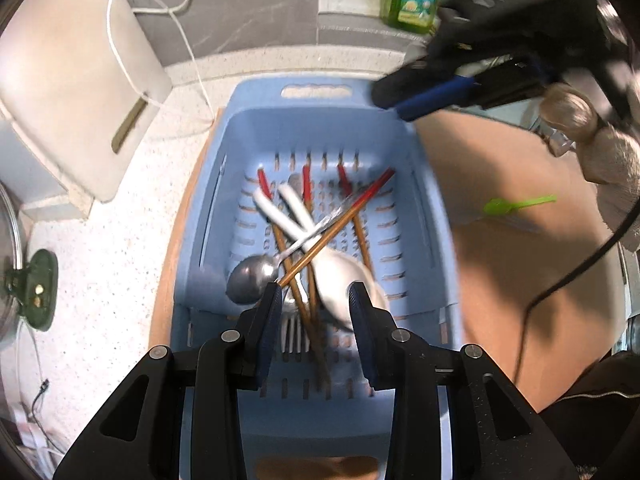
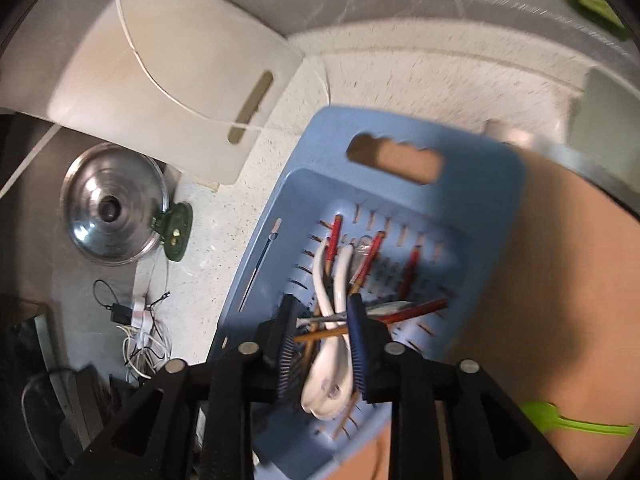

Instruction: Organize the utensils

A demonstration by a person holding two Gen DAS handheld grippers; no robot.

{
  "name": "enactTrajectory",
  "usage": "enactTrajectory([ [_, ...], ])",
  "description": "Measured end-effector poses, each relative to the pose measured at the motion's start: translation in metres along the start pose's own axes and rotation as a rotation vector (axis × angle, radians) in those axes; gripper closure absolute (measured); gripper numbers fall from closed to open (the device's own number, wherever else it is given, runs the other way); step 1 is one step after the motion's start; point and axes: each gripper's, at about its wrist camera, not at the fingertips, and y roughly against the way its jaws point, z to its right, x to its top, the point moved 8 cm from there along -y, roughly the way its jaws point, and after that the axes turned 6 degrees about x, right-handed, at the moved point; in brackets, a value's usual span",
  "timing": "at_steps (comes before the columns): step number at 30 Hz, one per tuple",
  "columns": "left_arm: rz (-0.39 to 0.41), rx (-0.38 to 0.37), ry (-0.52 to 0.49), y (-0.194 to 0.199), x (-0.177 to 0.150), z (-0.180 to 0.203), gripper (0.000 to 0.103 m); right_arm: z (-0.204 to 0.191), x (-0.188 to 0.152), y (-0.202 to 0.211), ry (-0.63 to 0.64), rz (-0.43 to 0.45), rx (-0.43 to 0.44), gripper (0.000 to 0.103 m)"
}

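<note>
While both hand-held grippers [image 1: 314, 294] [image 2: 322, 308] hang spread, empty, chopsticks [image 1: 340, 228] lie crisscrossed lengthwise in basket [image 1: 430, 216].

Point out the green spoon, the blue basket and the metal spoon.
green spoon [image 1: 496, 207]: left wrist view, on its bowl.
blue basket [image 1: 316, 118]: left wrist view, on its far wall below the handle slot.
metal spoon [image 1: 250, 278]: left wrist view, on its bowl.

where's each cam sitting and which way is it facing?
Left wrist: on the left gripper, looking steeply down into the blue basket; shows its own fingers, plus the right gripper.
Right wrist: on the right gripper, angled down at the basket from its other side; own fingers only.
Shared: basket, white spoons, chopsticks, green spoon, cutting board.
</note>
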Motion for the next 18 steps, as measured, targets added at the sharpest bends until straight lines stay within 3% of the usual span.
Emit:
enactTrajectory([
  [6, 0.045, -0.028, -0.038, 0.019, 0.013, 0.026, 0.07, 0.027, -0.019, 0.073, 0.048, 0.122, -0.035, 0.062],
  [8, 0.051, -0.049, -0.054, 0.02, 0.017, 0.041, 0.07, 0.04, -0.03, 0.093, 0.06, 0.153, -0.062, 0.051],
  [18, 0.076, -0.105, -0.181, 0.022, 0.034, 0.115, 0.069, 0.104, -0.098, 0.155, 0.043, 0.257, -0.188, 0.044],
])
